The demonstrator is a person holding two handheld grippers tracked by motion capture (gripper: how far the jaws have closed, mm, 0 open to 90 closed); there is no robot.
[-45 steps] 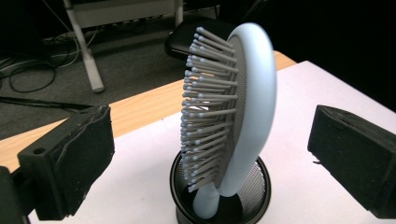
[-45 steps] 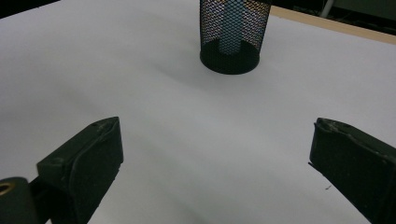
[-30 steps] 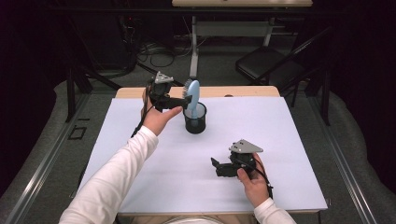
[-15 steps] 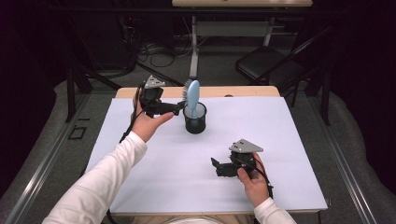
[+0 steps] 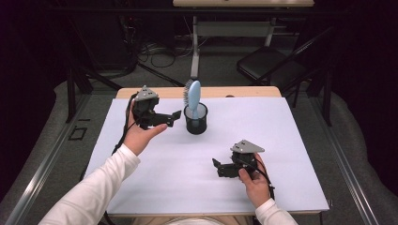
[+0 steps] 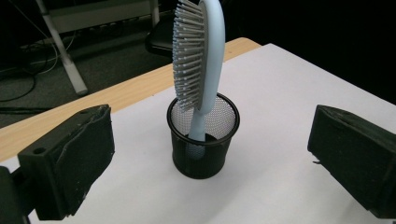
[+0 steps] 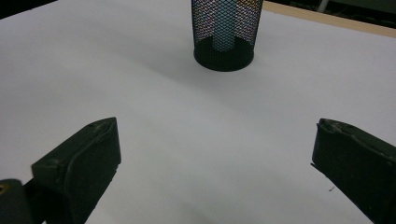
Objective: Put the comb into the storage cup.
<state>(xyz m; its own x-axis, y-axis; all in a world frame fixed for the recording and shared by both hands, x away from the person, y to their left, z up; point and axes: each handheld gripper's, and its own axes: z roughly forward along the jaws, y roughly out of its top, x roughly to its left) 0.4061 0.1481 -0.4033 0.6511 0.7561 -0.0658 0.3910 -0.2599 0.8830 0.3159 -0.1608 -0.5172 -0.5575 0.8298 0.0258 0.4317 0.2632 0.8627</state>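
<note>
hairbrush point(image 6: 198, 60) upright in mesh cup point(image 6: 203, 140): done, we judge. left tongs point(image 5: 172, 117) spread; right tongs point(image 5: 218, 168) spread, empty.

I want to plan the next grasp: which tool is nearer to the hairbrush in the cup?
Left. The left tool is open just beside the hairbrush, at its left. The right tool is open, low on the white sheet, well apart.

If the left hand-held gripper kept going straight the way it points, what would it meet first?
Probably the black mesh cup holding the light blue hairbrush: it sits centred between the open jaws of the left hand-held gripper, nothing between. Depth unclear.
</note>
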